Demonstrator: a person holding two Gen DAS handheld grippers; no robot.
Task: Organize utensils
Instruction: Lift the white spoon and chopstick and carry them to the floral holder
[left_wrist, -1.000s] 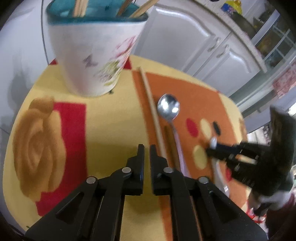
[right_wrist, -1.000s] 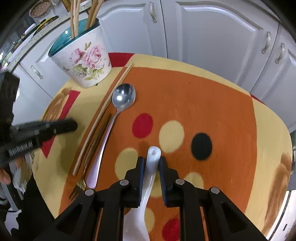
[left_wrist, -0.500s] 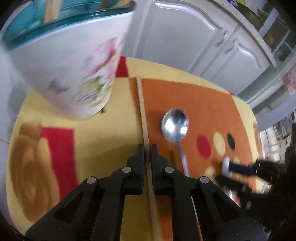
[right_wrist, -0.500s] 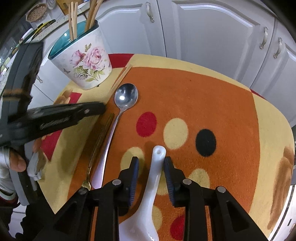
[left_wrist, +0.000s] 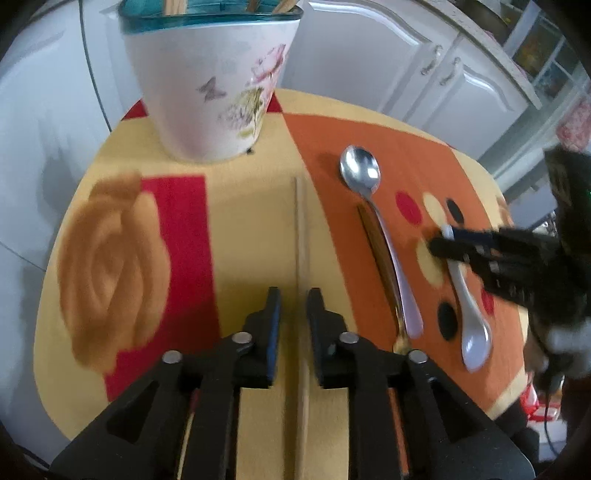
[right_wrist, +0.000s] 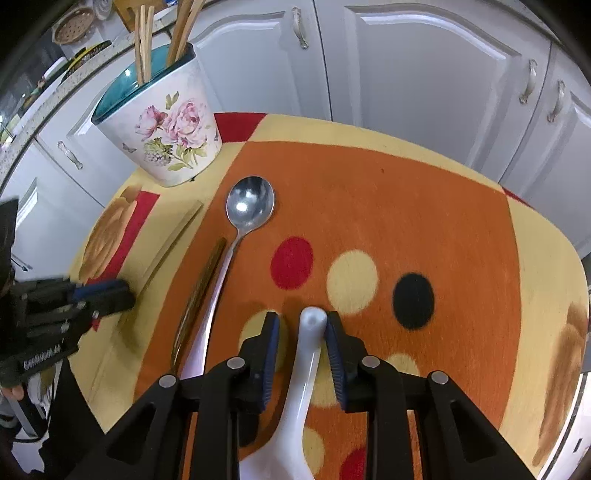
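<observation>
White cabinet doors (right_wrist: 424, 74) close off the background behind a surface (right_wrist: 535, 258) covered by a yellow, orange and red patterned cloth.

Much is cut off. The chopstick (left_wrist: 300, 229) runs out of sight under the left claw (left_wrist: 293, 306) and past the bottom edge of the left wrist view. The bowl of the white ceramic spoon (right_wrist: 301, 387) is cropped at the bottom of the right wrist view. The wooden sticks (right_wrist: 144, 40) standing in the floral holder (right_wrist: 166, 125) are cropped at the top. The right claw appears blurred in the left view.

The left claw hovers low over the cloth, fingers slightly parted, the chopstick lying in the gap between them; contact cannot be judged. Ahead of it, slightly left, stands the holder.

The right claw (right_wrist: 301, 325) is spread, its fingers straddling the ceramic spoon's handle tip; the right pad seems to touch it, the left stands apart. Ahead and to its left lie the metal spoon (right_wrist: 243, 221) and, just beside that, a dark-handled utensil (right_wrist: 201, 288), partly hidden.
</observation>
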